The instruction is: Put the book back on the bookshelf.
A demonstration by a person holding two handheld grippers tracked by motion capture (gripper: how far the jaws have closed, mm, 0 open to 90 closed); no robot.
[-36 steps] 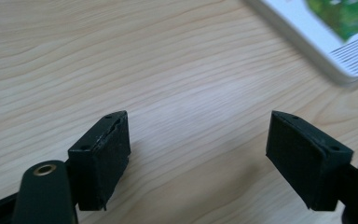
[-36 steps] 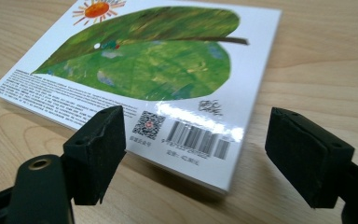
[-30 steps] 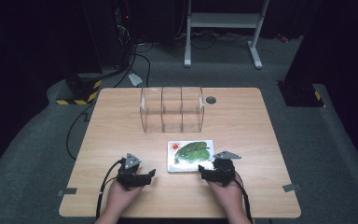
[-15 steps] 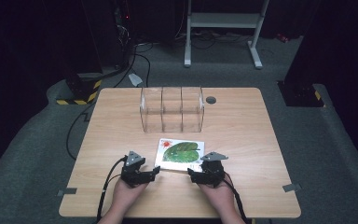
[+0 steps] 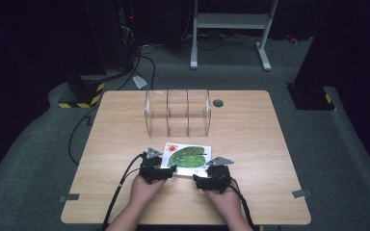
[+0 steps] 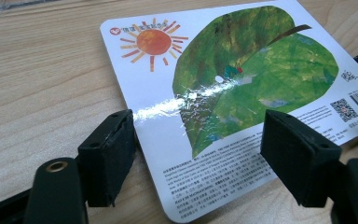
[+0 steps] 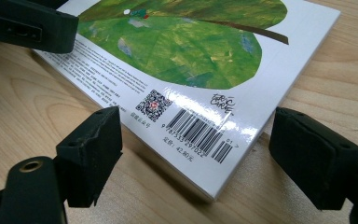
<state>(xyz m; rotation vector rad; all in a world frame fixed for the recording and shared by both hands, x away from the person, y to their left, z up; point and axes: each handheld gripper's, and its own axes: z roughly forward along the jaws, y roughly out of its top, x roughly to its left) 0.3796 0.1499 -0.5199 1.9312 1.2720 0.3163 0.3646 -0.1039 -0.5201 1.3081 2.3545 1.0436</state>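
1. The book (image 5: pixel 187 158) lies flat on the table (image 5: pixel 270 144), back cover up with a green leaf and an orange sun, near the front edge and just in front of the clear divided box (image 5: pixel 177 113)
2. The left gripper (image 6: pixel 198 144) sits at the book's near left corner; its jaws have just been closing, yet the pads stand apart, released, the corner between them
3. The right gripper (image 7: pixel 193 154) faces the barcode corner, jaws spread wide, gripping nothing
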